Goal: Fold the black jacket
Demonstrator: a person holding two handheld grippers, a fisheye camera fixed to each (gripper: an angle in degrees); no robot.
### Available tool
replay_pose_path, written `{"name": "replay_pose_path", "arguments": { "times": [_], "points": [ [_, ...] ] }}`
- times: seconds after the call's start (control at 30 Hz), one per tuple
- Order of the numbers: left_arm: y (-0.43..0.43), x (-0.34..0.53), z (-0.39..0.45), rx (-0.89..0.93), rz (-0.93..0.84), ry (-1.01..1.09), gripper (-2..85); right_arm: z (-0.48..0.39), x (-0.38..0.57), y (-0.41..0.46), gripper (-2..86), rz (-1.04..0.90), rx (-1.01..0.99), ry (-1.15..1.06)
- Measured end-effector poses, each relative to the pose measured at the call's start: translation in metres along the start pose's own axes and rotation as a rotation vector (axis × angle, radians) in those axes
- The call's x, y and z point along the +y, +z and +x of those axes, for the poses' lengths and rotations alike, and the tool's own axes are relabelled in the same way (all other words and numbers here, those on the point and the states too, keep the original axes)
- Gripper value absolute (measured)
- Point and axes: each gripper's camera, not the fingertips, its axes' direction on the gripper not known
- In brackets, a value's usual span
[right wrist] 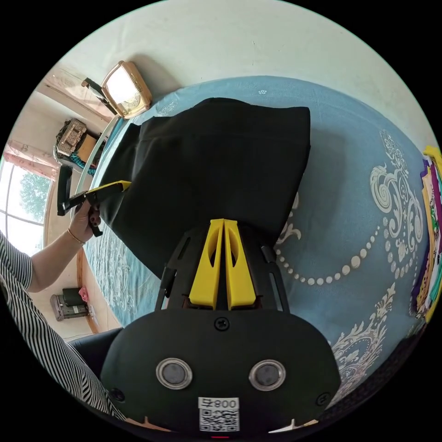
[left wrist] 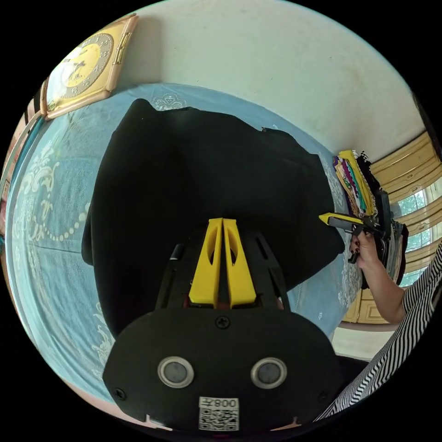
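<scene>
The black jacket lies spread over a blue patterned bedspread, one edge raised toward me. In the left gripper view my left gripper has its yellow jaws pressed together on the jacket's near edge. The right gripper, held in a hand, pinches the same edge further right. In the right gripper view the jacket looks folded over and casts a shadow on the bedspread. My right gripper is shut on its near edge. The left gripper meets the jacket's left corner.
A yellow-faced clock leans against the pale wall at the bed's far side. A stack of coloured folded clothes sits at the bed's end. The person's striped sleeve shows, with windows behind.
</scene>
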Motion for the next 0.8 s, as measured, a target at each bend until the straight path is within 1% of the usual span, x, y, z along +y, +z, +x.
{"name": "replay_pose_path", "arguments": {
  "times": [0.1, 0.2, 0.27, 0.3, 0.37, 0.47, 0.53, 0.6, 0.63, 0.73, 0.8],
  "points": [
    [-0.030, 0.014, -0.012, -0.041, 0.033, -0.017, 1.0, -0.002, -0.002, -0.004, 0.2, 0.007, 0.001, -0.002],
    [-0.069, 0.047, -0.036, -0.005, 0.097, -0.116, 2.3, -0.006, -0.004, -0.014, 0.4, 0.050, 0.013, 0.005],
    [-0.096, 0.086, -0.067, 0.036, 0.142, -0.282, 4.8, -0.011, -0.008, -0.021, 0.5, 0.078, 0.007, 0.004],
    [-0.102, 0.097, -0.076, 0.045, 0.154, -0.329, 5.5, -0.015, -0.012, -0.025, 0.8, 0.102, -0.016, -0.006],
    [-0.118, 0.141, -0.109, 0.050, 0.175, -0.530, 8.1, -0.027, -0.020, -0.030, 1.3, 0.136, -0.047, -0.037],
    [-0.124, 0.186, -0.141, 0.110, 0.232, -0.708, 10.7, -0.054, -0.043, -0.025, 3.8, 0.139, -0.143, -0.116],
    [-0.115, 0.199, -0.156, 0.181, 0.231, -0.754, 12.3, -0.077, -0.069, -0.004, 7.6, 0.061, -0.232, -0.158],
    [-0.103, 0.205, -0.167, 0.237, 0.238, -0.770, 13.3, -0.097, -0.089, 0.011, 8.3, 0.011, -0.301, -0.208],
    [-0.096, 0.207, -0.174, 0.277, 0.245, -0.773, 13.6, -0.112, -0.102, 0.018, 8.6, -0.001, -0.316, -0.245],
    [-0.084, 0.217, -0.190, 0.384, 0.345, -0.808, 13.5, -0.150, -0.135, 0.034, 9.3, -0.042, -0.309, -0.342],
    [-0.080, 0.223, -0.195, 0.414, 0.388, -0.817, 13.0, -0.170, -0.156, 0.045, 9.8, -0.082, -0.316, -0.379]
  ]
}}
